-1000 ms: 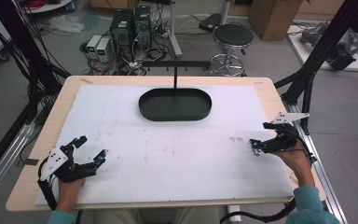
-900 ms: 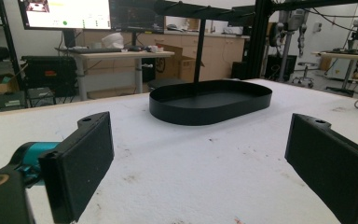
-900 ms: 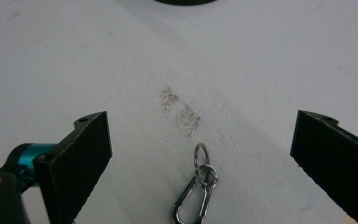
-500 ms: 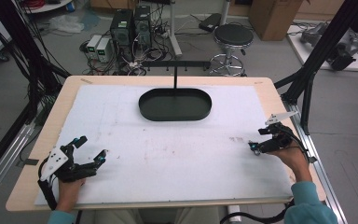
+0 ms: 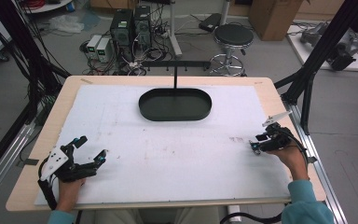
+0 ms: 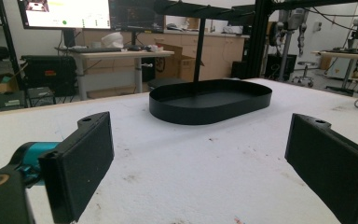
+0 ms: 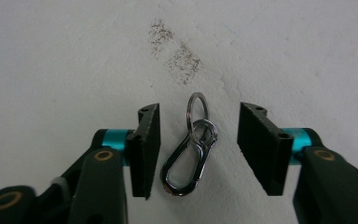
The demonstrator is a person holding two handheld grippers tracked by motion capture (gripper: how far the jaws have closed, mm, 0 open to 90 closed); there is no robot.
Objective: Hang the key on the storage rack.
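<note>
On the white tabletop (image 5: pixel 168 154), a metal clip (image 7: pixel 190 156) lay between the parted jaws of the right tool (image 7: pixel 198 147), untouched. The left tool (image 5: pixel 89 150) rested released, near a black tray (image 5: pixel 175 103).

Left gripper (image 5: pixel 89 150) jaws wide apart; right gripper (image 7: pixel 199 148) jaws parted.

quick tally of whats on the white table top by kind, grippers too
black oval metal tray: 1
silver metal carabiner clip with key ring: 1
hand-held black two-jaw grippers, left and right: 2
total: 4
</note>
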